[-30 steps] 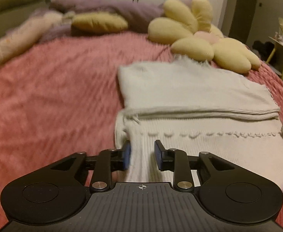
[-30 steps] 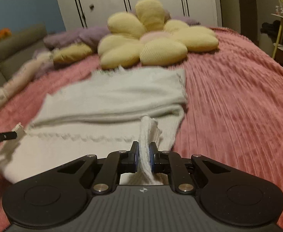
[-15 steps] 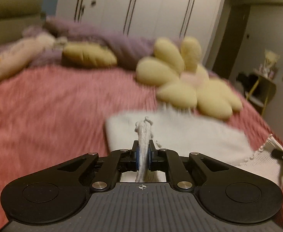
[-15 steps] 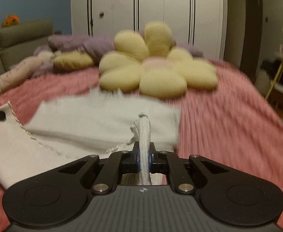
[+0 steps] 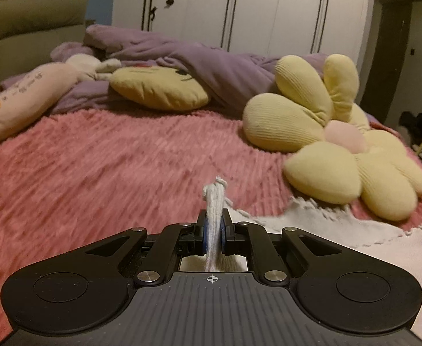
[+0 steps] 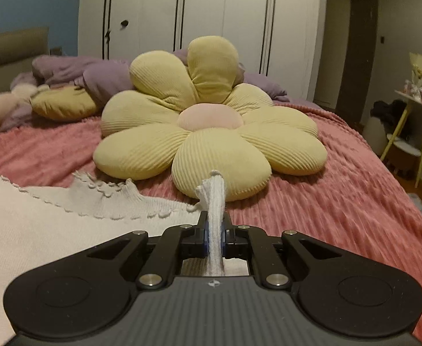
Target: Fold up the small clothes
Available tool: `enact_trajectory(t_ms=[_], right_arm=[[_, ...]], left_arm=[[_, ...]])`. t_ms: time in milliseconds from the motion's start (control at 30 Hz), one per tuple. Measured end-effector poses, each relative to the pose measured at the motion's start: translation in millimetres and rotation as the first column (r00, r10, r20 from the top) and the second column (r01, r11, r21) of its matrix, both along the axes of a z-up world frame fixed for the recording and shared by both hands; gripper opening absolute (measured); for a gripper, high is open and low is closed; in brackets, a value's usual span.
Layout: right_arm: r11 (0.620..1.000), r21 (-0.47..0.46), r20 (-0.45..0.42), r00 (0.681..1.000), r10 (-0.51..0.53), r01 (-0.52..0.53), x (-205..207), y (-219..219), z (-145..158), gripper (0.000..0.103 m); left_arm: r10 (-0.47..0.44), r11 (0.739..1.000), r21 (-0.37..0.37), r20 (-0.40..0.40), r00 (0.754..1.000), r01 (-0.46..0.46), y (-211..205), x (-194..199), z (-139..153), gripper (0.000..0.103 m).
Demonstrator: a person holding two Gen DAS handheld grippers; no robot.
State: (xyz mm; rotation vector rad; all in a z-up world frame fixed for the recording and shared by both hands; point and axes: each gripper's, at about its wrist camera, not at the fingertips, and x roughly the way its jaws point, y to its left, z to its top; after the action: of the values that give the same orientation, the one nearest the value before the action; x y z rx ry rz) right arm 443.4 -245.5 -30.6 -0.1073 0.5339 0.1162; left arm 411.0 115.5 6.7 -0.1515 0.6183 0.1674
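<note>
Left wrist view showed the left tool (image 5: 213,232) clamped tight on a bunched edge of the white sweater (image 5: 320,225), a tuft of knit sticking up just past its fingertips. From there the sweater spread away to the right, over the pink bedspread (image 5: 110,158), its scalloped edge near the yellow flower cushion (image 5: 335,144). Right wrist view showed the right tool (image 6: 215,235) likewise pinched shut on another bunch of the sweater (image 6: 52,230), which stretched off to the left of it. That cushion (image 6: 211,132) lay just beyond, on the bedspread (image 6: 340,190).
</note>
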Motion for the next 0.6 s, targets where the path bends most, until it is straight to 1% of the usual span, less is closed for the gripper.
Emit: enact_trajectory(t_ms=[67, 133, 200, 267, 300, 367, 400, 433, 467, 500, 567, 600], right_arm=[[0.999, -0.037, 0.022, 1.000, -0.002, 0.003, 11, 6, -4, 0.007], [0.998, -0.052, 0.037, 0.999, -0.023, 0.025, 22, 9, -5, 0.007], [0.997, -0.050, 0.043, 0.997, -0.059, 0.061, 37, 10, -10, 0.007], [0.995, -0.043, 0.037, 0.995, -0.093, 0.095, 48, 10, -19, 0.007], [0.994, -0.043, 0.035, 0.994, -0.102, 0.103, 51, 11, -25, 0.007], [0.990, -0.062, 0.013, 0.992, -0.126, 0.126, 58, 11, -41, 0.008], [0.988, -0.062, -0.004, 0.990, -0.141, 0.141, 60, 9, -49, 0.009], [0.986, -0.050, -0.028, 0.986, -0.162, 0.160, 61, 6, -57, 0.014], [0.984, -0.023, -0.053, 0.983, -0.178, 0.177, 61, 0, -65, 0.021], [0.981, -0.001, -0.055, 0.980, -0.192, 0.193, 59, -4, -70, 0.030], [0.975, 0.023, -0.041, 0.975, -0.218, 0.219, 58, -9, -71, 0.042], [0.976, 0.029, -0.045, 0.975, -0.216, 0.218, 58, -10, -70, 0.045]], left_arm=[[0.024, 1.000, 0.015, 0.023, 0.999, -0.025, -1, 11, -2, 0.010], [0.064, 0.997, 0.034, 0.049, 0.997, -0.065, -1, 23, -6, 0.010], [0.098, 0.993, 0.056, 0.058, 0.993, -0.102, -3, 34, -14, 0.011], [0.140, 0.986, 0.080, 0.042, 0.989, -0.143, -4, 43, -28, 0.015], [0.156, 0.984, 0.082, 0.016, 0.988, -0.156, -3, 47, -37, 0.018], [0.161, 0.986, 0.051, -0.078, 0.984, -0.158, 3, 53, -56, 0.052], [0.167, 0.986, 0.038, -0.096, 0.981, -0.164, 7, 50, -63, 0.055], [0.180, 0.984, 0.034, -0.095, 0.979, -0.178, 10, 46, -68, 0.063], [0.185, 0.983, 0.030, -0.093, 0.978, -0.183, 14, 40, -72, 0.076], [0.188, 0.982, 0.023, -0.097, 0.977, -0.187, 17, 35, -74, 0.082], [0.189, 0.981, -0.015, -0.104, 0.976, -0.192, 24, 23, -74, 0.082], [0.181, 0.982, -0.031, -0.101, 0.978, -0.185, 27, 16, -72, 0.082]])
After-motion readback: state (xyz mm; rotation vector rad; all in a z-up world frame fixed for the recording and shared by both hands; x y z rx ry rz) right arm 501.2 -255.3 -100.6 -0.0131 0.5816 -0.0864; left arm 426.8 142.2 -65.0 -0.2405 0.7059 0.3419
